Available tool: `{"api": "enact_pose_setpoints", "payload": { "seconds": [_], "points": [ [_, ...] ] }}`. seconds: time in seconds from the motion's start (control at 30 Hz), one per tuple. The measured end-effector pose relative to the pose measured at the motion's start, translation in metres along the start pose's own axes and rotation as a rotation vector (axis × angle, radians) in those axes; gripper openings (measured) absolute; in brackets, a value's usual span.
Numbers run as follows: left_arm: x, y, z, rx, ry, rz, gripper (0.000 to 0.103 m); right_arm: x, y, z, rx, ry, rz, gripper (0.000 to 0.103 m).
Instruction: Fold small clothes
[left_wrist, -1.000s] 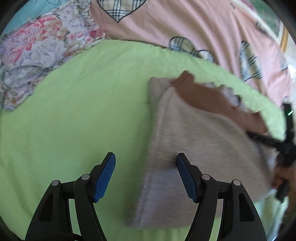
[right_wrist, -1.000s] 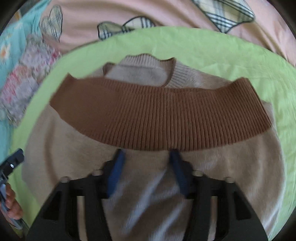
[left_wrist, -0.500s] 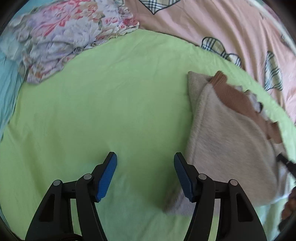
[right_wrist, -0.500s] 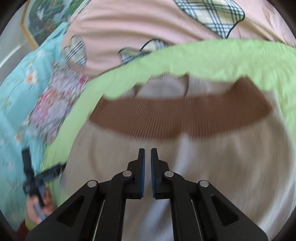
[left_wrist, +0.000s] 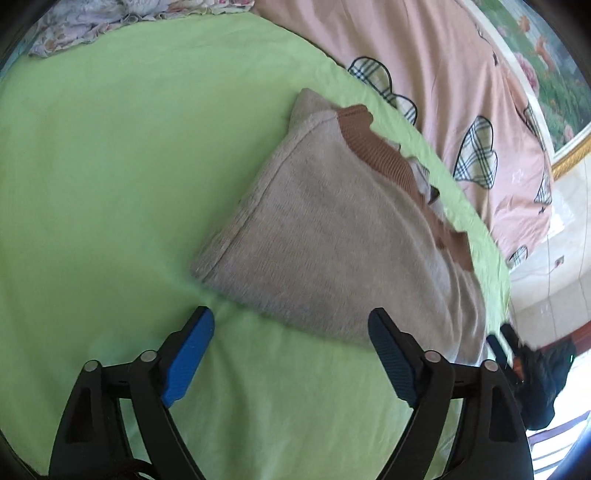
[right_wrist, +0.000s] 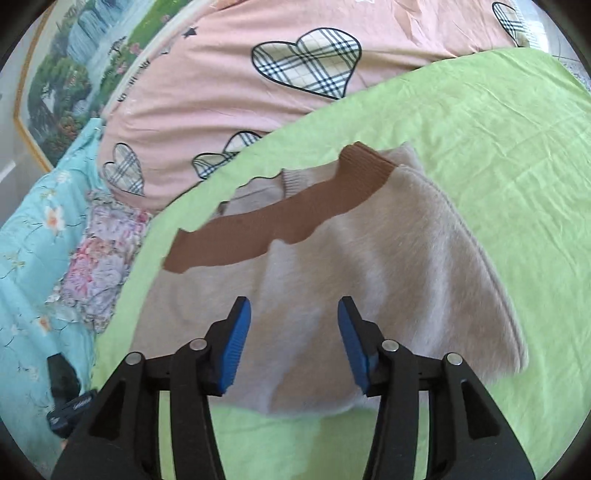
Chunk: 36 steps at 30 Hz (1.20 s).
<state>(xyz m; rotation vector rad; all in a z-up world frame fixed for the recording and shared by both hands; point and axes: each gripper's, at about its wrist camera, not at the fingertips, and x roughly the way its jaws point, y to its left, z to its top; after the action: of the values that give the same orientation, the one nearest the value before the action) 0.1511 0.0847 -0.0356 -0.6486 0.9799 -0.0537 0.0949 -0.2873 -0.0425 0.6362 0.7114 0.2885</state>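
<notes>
Sweater (right_wrist: 369, 280): folded on green sheet (left_wrist: 92, 184); looks soft, light, floppy.
Hold: likely a doubled edge.
Left gripper (left_wrist: 291, 354): jaws opening, empty.
Right gripper (right_wrist: 293, 343): jaws opening, empty above sweater.

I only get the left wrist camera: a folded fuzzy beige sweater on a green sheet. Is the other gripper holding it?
Observer: No. The right gripper is opening its jaws above the fuzzy beige sweater; its blue pads pinch nothing.
Operator: The brown strip looks broken up from here. Is it torn?
Observer: No, the brown ribbed band runs unbroken across the sweater's far edge.
Operator: Anything beside the lime green sheet that I miss?
Observer: A turquoise flowered cloth lies past its left side in the right wrist view.
</notes>
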Motion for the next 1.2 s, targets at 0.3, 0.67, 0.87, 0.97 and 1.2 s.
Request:
{"api": "enact_pose_setpoints", "payload": {
  "seconds": [0.3,0.67,0.87,0.97,1.2],
  "points": [
    [0.025,-0.007,0.028,0.009,-0.159,0.109,0.057,-0.003,0.015,-0.022,0.022,0.036,0.065,0.056],
    [-0.002,-0.096,0.035,0.3,-0.217,-0.094,0.013,-0.001,-0.018,0.001,0.087,0.029,0.091,0.056],
    [0.024,-0.171,0.006,0.477,-0.152,-0.163,0.013,0.009,-0.032,0.039,0.074,0.059,0.12,0.056],
    [0.047,-0.185,-0.011,0.513,-0.095,-0.156,0.013,0.033,-0.029,0.058,0.077,0.143,0.225,0.058],
    [0.05,-0.175,-0.018,0.482,-0.064,-0.174,0.013,0.122,0.013,0.078,0.034,0.349,0.389,0.072]
  ]
}}
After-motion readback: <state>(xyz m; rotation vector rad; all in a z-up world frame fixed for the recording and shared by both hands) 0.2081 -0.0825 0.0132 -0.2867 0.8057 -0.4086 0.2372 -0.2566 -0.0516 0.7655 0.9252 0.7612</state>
